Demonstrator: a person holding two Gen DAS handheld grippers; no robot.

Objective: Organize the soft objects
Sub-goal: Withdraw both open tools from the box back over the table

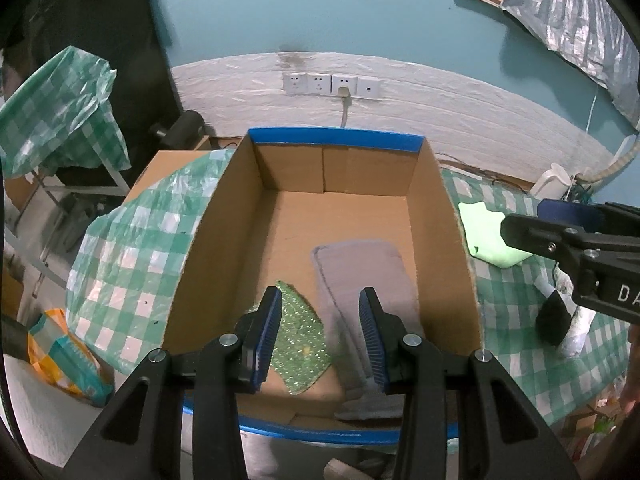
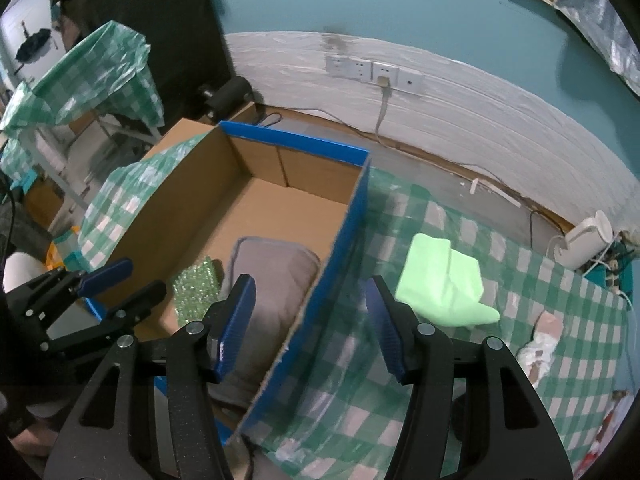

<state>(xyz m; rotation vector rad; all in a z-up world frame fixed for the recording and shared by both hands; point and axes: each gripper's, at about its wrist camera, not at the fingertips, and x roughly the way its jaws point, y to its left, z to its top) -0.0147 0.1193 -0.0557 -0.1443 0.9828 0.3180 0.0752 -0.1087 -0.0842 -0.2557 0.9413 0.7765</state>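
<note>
Both jaws are spread and empty. Just beyond the right gripper (image 2: 310, 320), ahead and to the right, a folded green cloth (image 2: 444, 284) lies on the worktop (image 2: 520, 248); it is judged light and limp, best pinched at a raised fold. The left gripper (image 1: 320, 334) is held over the box (image 1: 332, 140), above a grey pad (image 1: 360, 272) and a green scourer (image 1: 300, 336).

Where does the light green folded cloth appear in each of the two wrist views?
Left wrist view: the light green folded cloth lies at the right, on the checked tablecloth, outside the box.
Right wrist view: the cloth lies right of centre, beyond the right tongs.
Shared landmark: the blue-rimmed brown cardboard box, left of the cloth.
</note>
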